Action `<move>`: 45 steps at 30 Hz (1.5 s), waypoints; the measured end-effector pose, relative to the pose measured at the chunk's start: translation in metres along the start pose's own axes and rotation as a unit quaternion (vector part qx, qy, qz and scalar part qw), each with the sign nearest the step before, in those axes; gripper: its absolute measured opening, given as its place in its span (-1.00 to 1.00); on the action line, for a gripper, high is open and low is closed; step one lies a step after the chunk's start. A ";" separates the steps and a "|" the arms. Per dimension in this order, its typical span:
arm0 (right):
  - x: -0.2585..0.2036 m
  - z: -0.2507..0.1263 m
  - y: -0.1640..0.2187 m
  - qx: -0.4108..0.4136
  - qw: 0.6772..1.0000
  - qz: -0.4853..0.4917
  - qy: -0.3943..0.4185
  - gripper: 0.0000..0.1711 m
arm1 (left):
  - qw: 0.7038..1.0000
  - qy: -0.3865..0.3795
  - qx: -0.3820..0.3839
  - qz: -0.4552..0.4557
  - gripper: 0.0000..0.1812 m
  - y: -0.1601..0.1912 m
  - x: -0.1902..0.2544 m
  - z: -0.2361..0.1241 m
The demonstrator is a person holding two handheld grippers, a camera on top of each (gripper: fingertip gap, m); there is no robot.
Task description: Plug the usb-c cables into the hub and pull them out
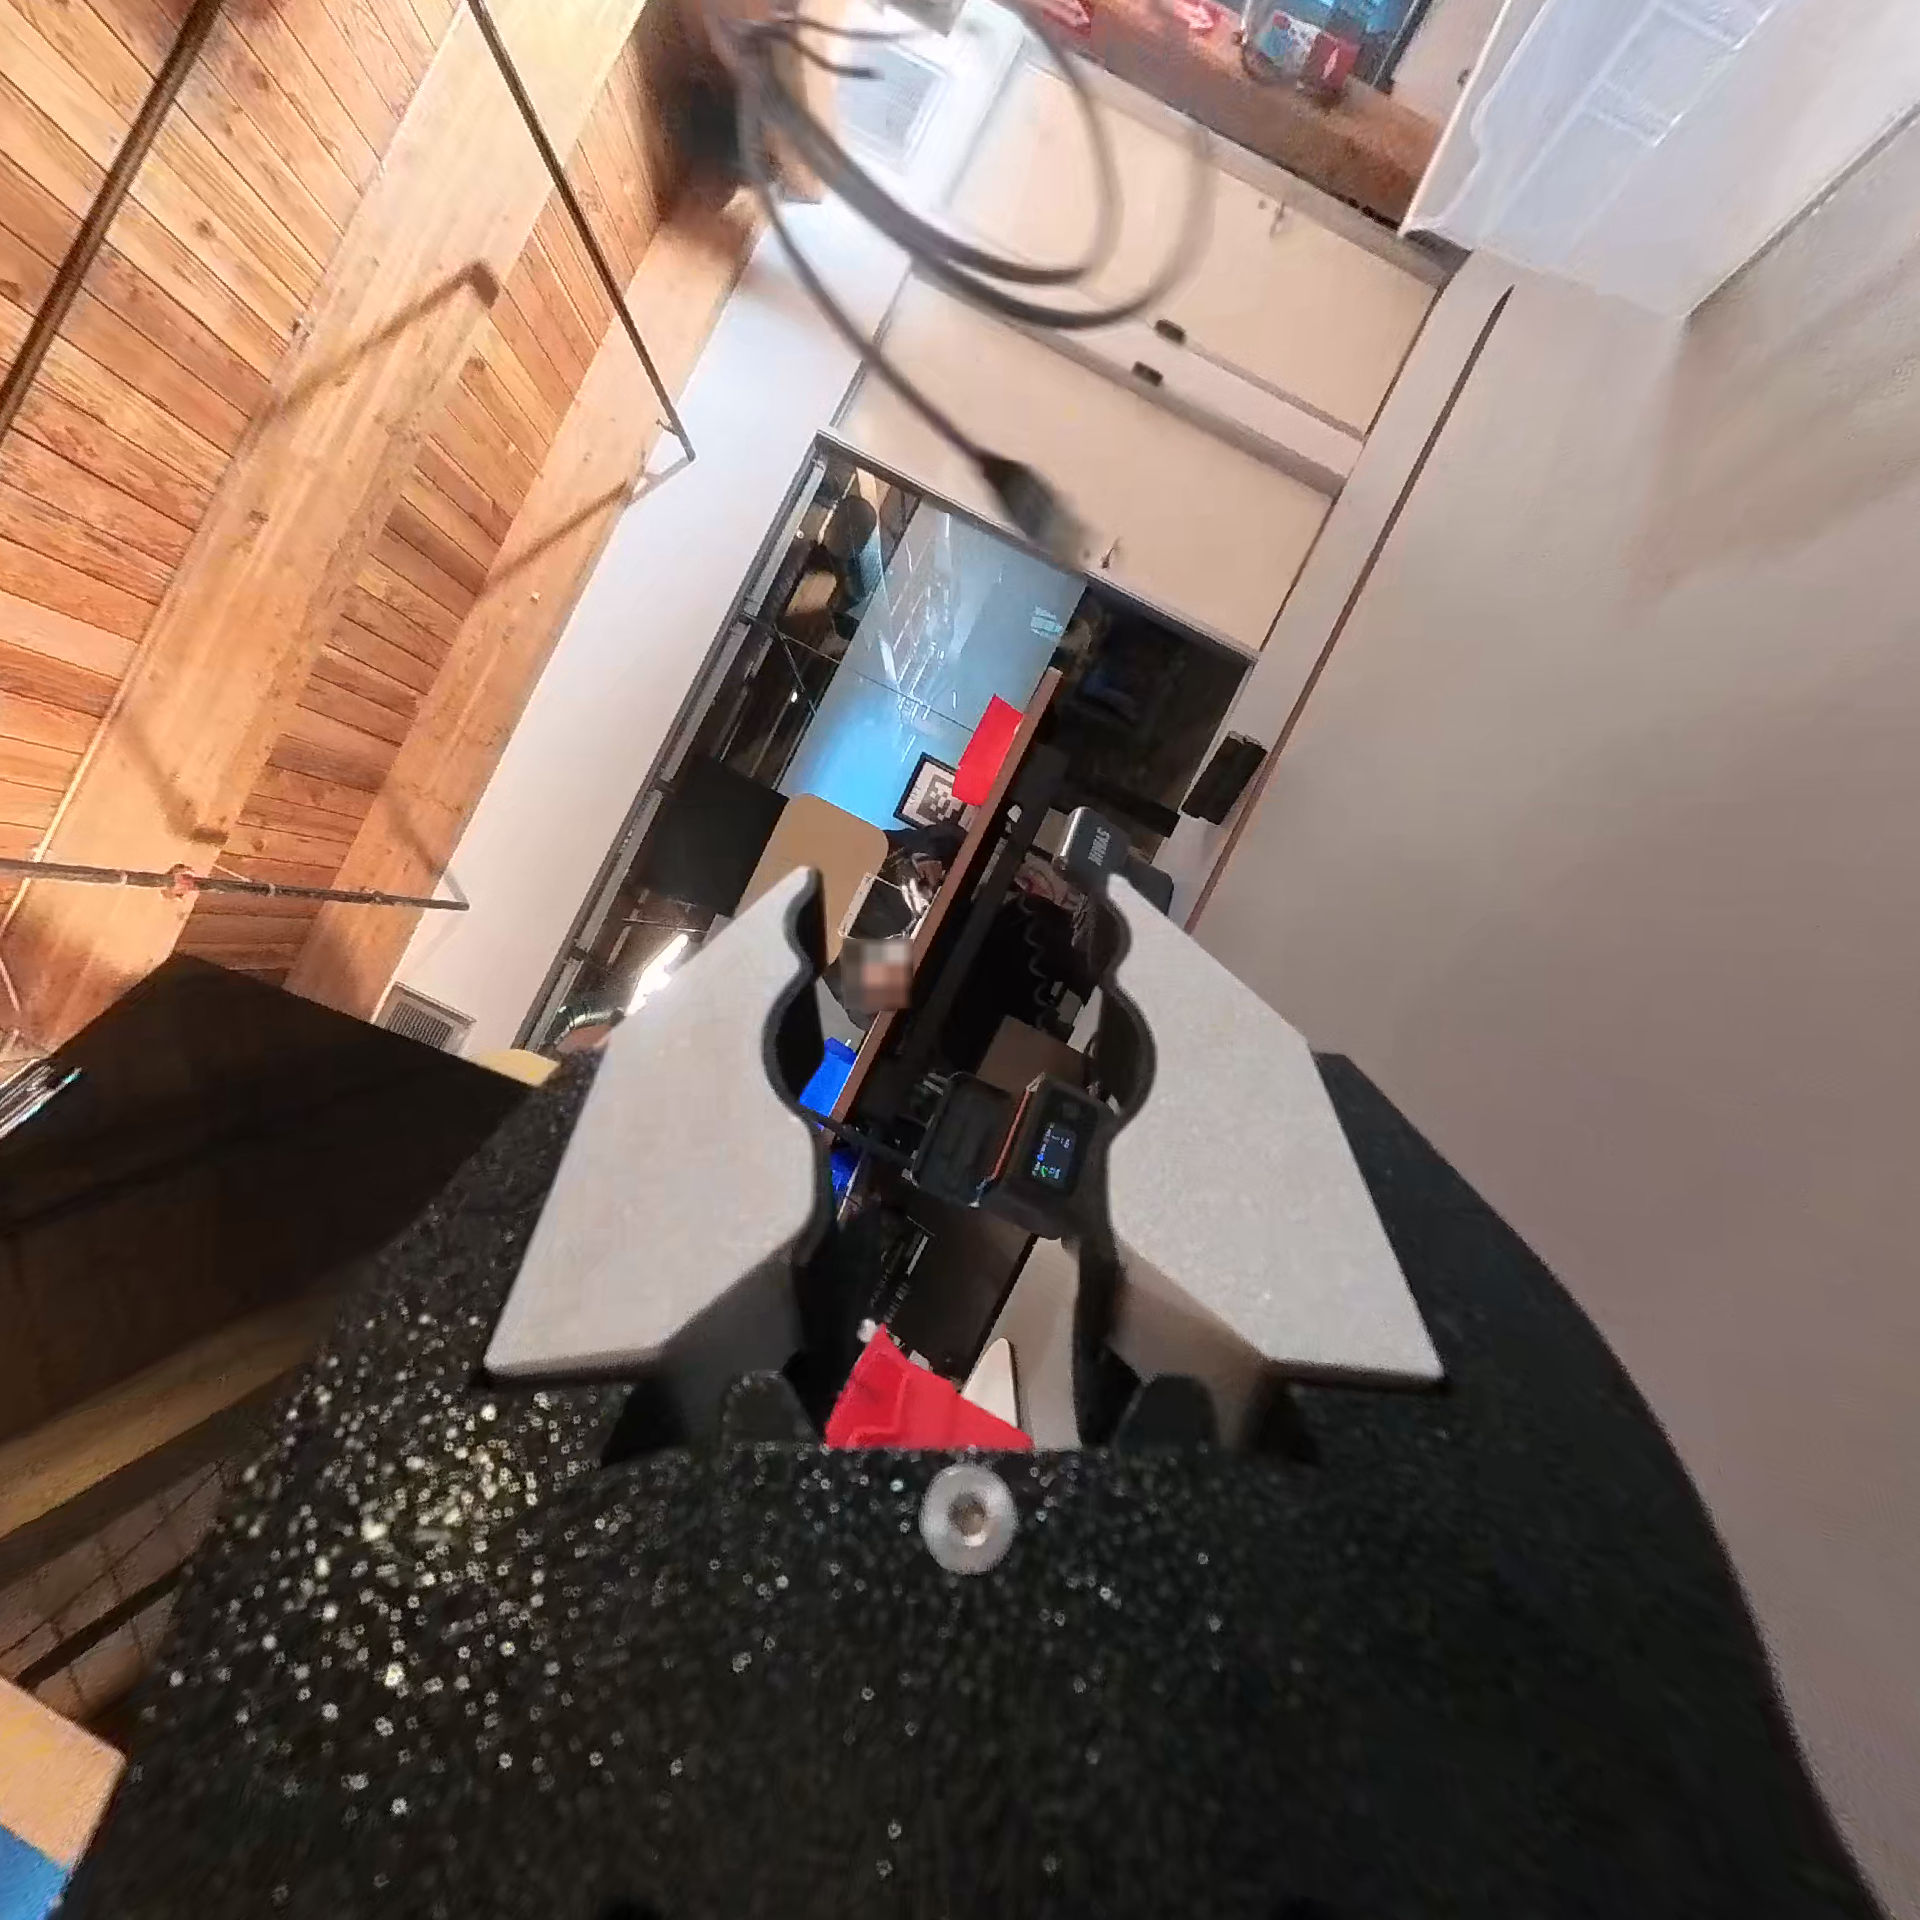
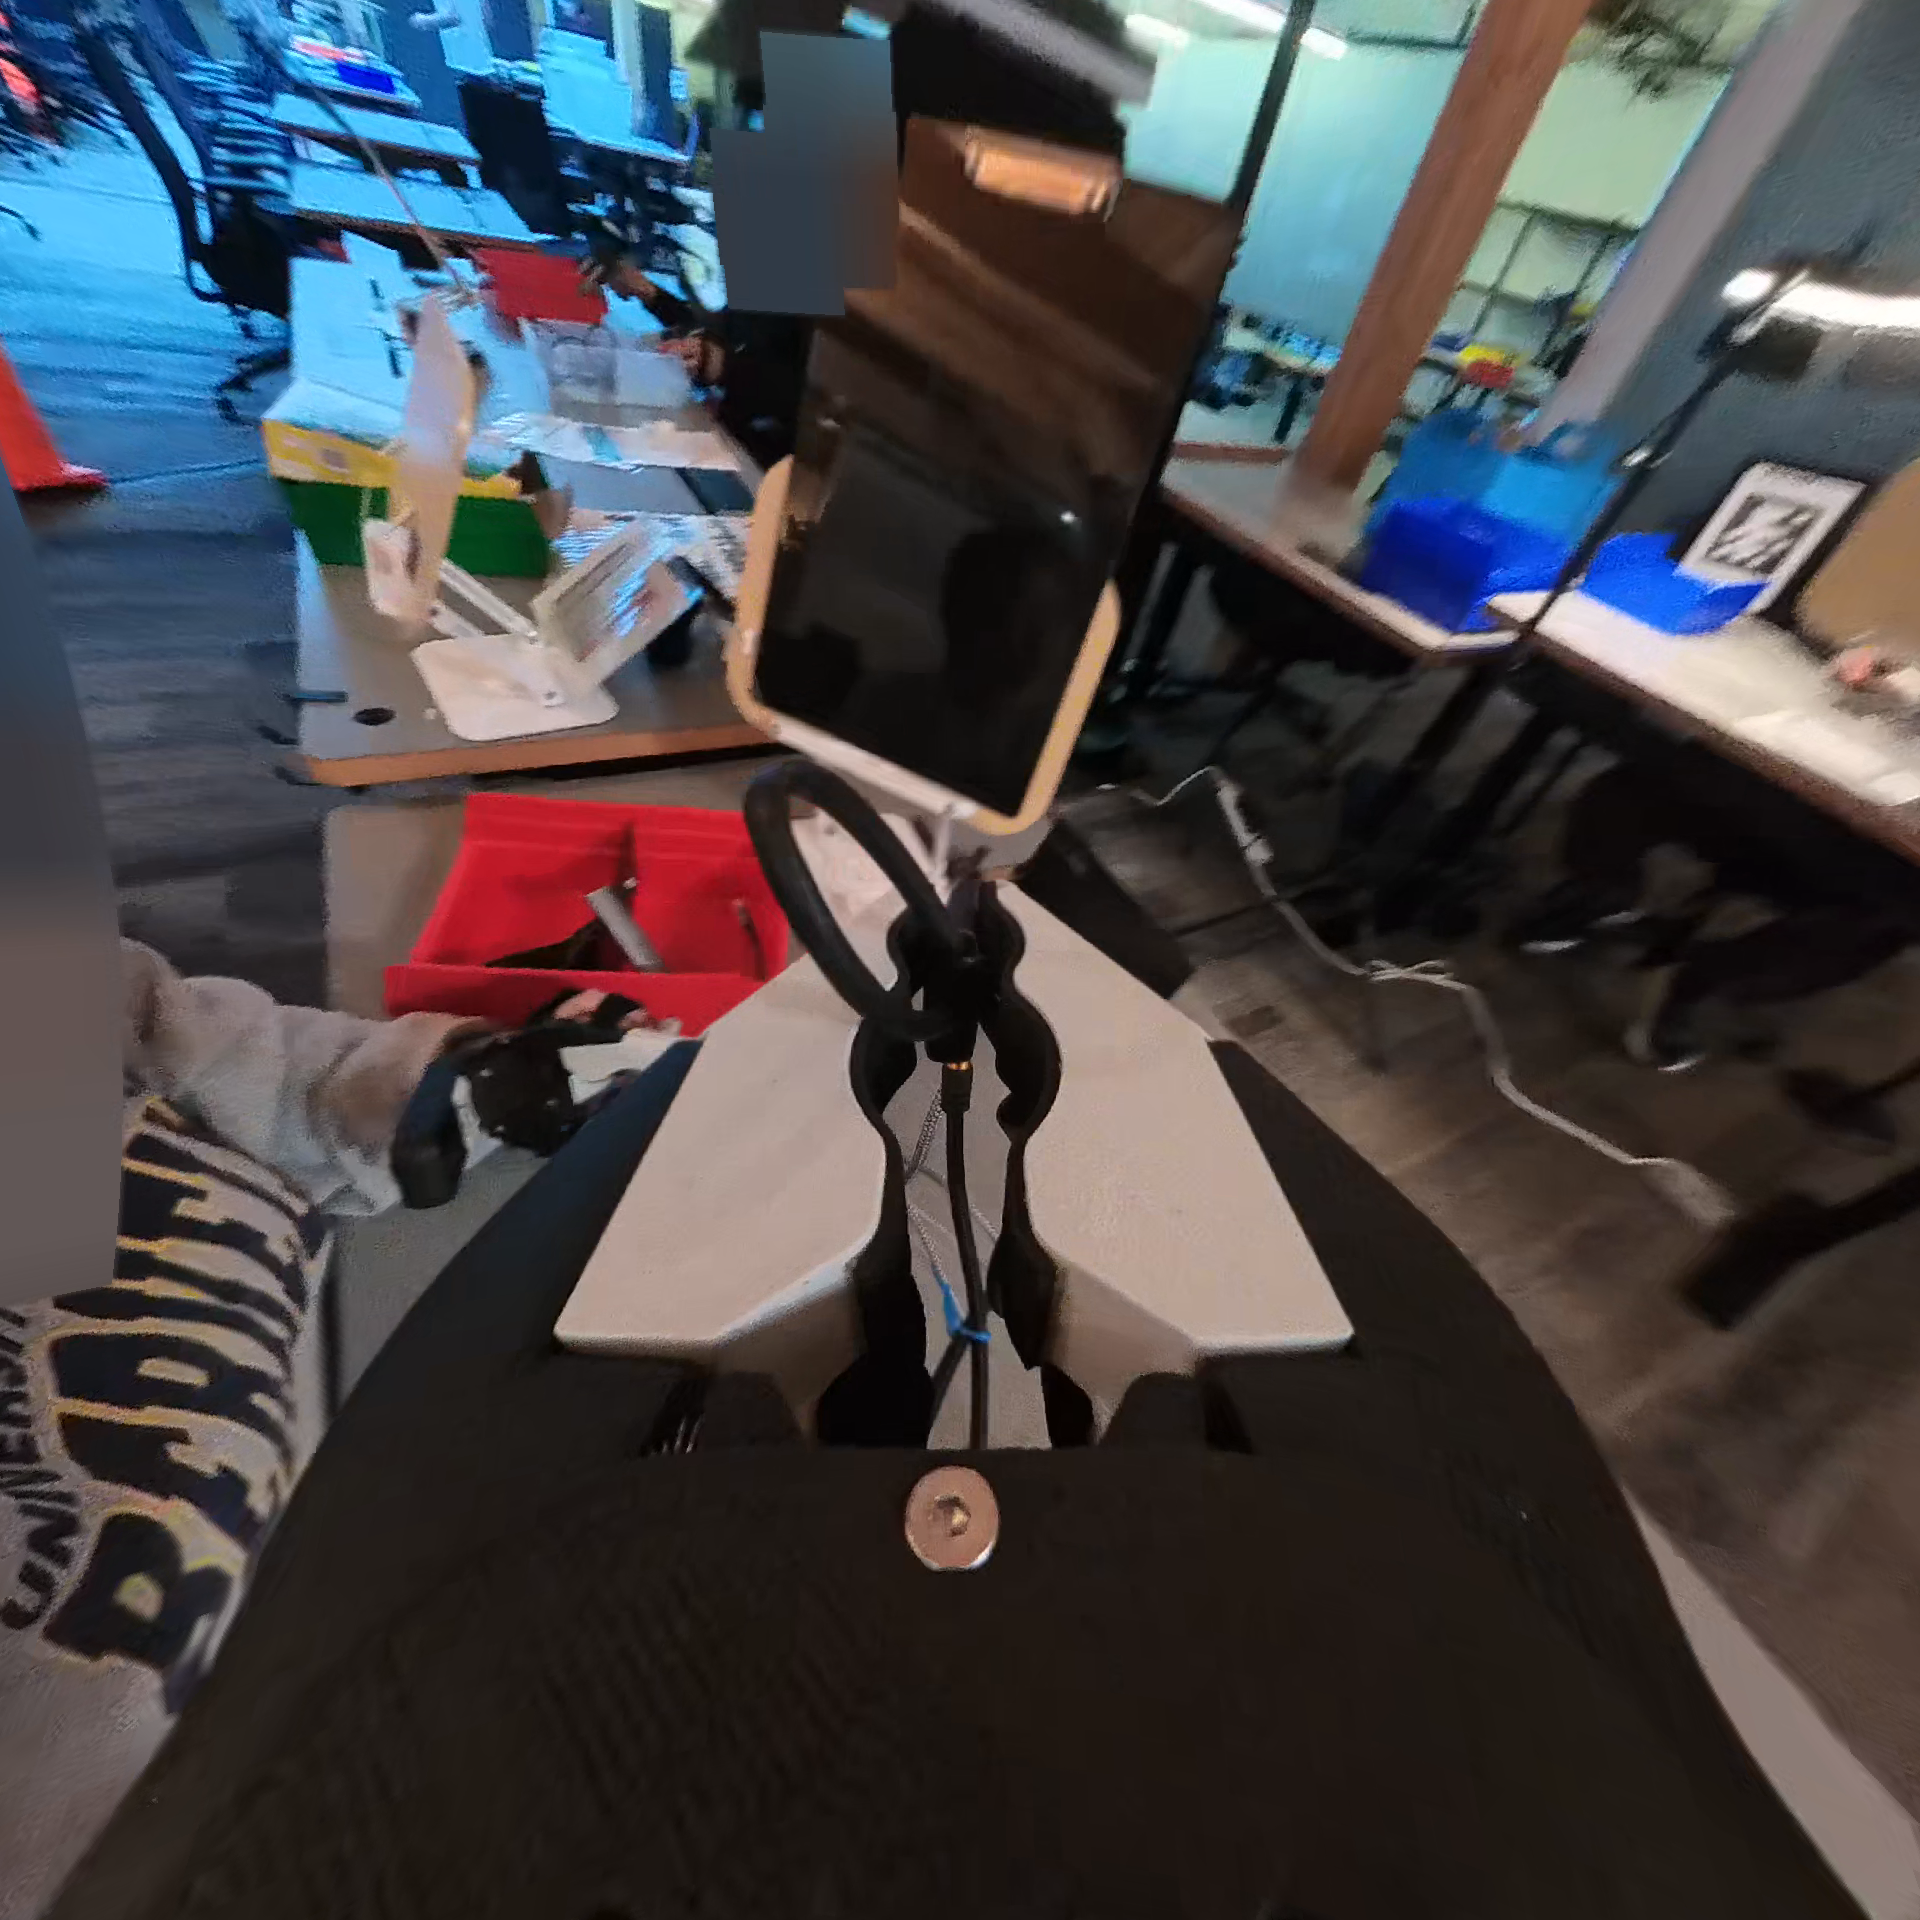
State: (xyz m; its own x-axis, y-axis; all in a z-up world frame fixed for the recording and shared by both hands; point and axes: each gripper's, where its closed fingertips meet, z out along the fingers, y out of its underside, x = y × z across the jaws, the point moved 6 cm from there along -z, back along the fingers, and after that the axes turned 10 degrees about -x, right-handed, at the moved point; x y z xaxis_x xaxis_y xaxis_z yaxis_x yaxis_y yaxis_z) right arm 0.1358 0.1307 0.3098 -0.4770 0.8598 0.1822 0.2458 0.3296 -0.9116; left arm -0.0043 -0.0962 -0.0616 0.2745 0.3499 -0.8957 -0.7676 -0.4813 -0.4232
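Note:
In the right wrist view my right gripper (image 2: 961, 935) is shut on the plug of a black usb-c cable (image 2: 961, 1195). The cable runs back between the fingers and loops (image 2: 810, 904) to the left of the tips. Just above the tips stands a dark-screened device in a tan case (image 2: 925, 613) on a white base. In the left wrist view my left gripper (image 1: 966, 914) is open and tilted up toward the ceiling. A small black device with a lit screen (image 1: 1013, 1143) shows in the gap, next to the right finger (image 1: 1226, 1122). Blurred black cables (image 1: 935, 239) hang above.
A red bin (image 2: 582, 904) with tools sits low on the left. A desk (image 2: 499, 727) with boxes and stands lies behind it. Tables with blue bins (image 2: 1475, 540) stand on the right. A person's grey sleeve (image 2: 281, 1070) reaches in from the left. Wooden ceiling planks (image 1: 208, 416) fill the left wrist view. Spacing between my two grippers at the tips: around 40 centimeters.

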 end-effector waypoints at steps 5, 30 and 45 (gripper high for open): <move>0.043 -0.047 -0.022 0.008 0.998 -0.008 0.065 -0.92 | 1.000 0.011 -0.008 0.007 -0.49 0.001 0.005 0.002; 0.098 0.043 0.346 -0.486 0.867 0.090 0.054 -0.92 | 0.998 0.062 0.002 0.022 -0.55 -0.006 0.024 0.004; 0.125 0.032 0.296 -0.571 0.793 0.061 0.204 -0.24 | 0.995 0.097 -0.026 0.017 -0.46 0.000 0.032 0.006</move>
State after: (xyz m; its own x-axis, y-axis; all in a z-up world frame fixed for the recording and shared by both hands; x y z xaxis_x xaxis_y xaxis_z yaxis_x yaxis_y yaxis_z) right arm 0.1219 0.3237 0.0507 -0.1355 0.8906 0.4342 0.9840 0.1721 -0.0457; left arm 0.0010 -0.0803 -0.0892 0.3598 0.1730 -0.9168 -0.7487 -0.5328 -0.3944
